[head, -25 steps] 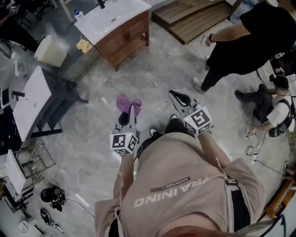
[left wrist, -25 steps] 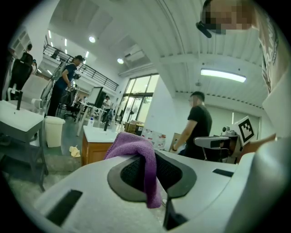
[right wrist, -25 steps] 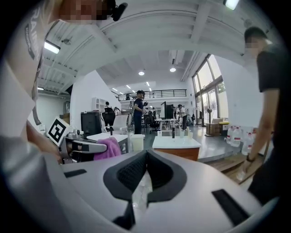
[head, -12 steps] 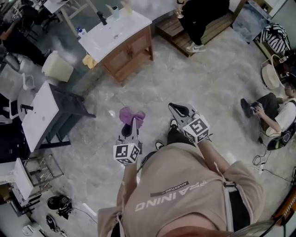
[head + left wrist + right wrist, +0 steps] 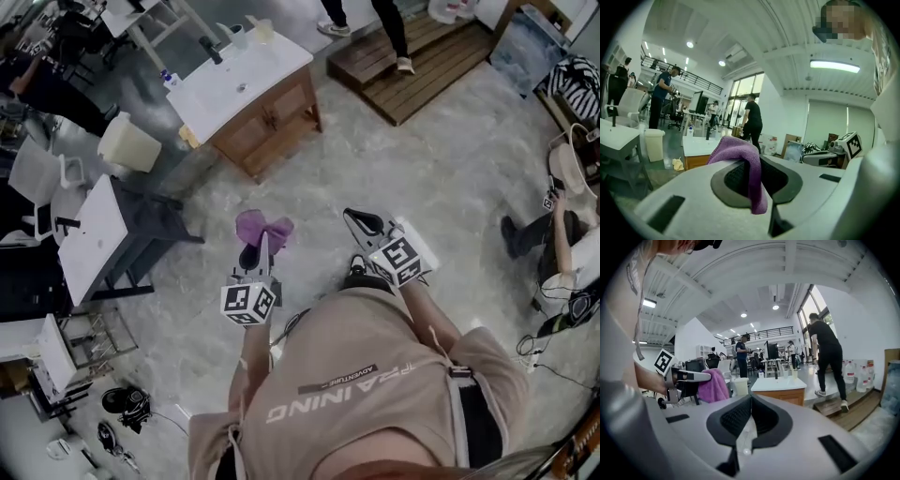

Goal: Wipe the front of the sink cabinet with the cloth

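Note:
A purple cloth hangs from my left gripper, which is shut on it; in the left gripper view the cloth drapes over the closed jaws. My right gripper is held beside it, shut with nothing between its jaws. The sink cabinet is brown wood with a white basin top and stands well ahead on the floor. Its front faces me in the right gripper view, where the cabinet shows past the jaws and the cloth at left.
A yellow rag and a cream bin lie left of the cabinet. A dark stand with a white top is at left. A wooden pallet with a person on it lies behind right. Another person sits at right.
The view has shifted: the cabinet sits slightly lower and further right in the head view. A person by the pallet has walked further away. Both grippers keep their hold and pose.

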A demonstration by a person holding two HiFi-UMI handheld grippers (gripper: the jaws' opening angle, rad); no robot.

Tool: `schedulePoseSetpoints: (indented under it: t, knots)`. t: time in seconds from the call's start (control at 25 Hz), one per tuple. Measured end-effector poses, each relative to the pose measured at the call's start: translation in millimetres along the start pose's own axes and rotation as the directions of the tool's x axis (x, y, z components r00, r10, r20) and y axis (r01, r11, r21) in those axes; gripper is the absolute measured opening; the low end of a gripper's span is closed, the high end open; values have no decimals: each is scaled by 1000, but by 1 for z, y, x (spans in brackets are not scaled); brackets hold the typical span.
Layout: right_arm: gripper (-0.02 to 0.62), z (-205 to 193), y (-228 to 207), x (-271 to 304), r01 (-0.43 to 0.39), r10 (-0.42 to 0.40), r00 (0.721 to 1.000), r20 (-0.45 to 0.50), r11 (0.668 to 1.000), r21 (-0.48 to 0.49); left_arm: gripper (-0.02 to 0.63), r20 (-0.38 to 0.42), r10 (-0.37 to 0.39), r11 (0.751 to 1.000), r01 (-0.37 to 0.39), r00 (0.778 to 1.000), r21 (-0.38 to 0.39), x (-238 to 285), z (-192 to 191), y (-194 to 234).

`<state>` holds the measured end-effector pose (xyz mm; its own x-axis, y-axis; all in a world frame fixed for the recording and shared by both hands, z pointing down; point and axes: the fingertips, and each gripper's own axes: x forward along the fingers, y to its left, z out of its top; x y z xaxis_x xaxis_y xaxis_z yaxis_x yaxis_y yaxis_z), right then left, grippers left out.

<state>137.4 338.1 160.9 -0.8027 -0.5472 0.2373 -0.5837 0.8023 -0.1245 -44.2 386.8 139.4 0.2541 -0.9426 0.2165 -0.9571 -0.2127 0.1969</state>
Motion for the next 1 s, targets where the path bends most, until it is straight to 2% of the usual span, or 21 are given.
schedulePoseSetpoints:
  t: [0.2,0.36,0.4,0.64,0.84,1.0]
  knots:
    - [12,3,-35,2,-25,25,1000,1,1000,-16,37,-8,55,998,-55,998,6,22,-1,-9]
    - [12,-13,-46,5,-75,75,997,-35,997,-13,37,-48,76,989,-69,996,131,27,-12,-24]
    - [12,-15,-48,8,-83,82,996,-40,996,-13,37,-54,72,989,-64,996,136,29,-14,-28]
    - [12,-22,-63,18,-97,97,995,-32,995,-11,37,-59,54,996,-49,997,72,47,-26,-34]
    - [12,-35,-72,27,-97,98,994,-53,995,22,37,-22,58,997,-59,998,-56,59,-23,-21]
    - [12,-31,-73,50,-125,125,990,-68,992,3,37,-17,79,994,-80,997,-68,75,-20,6]
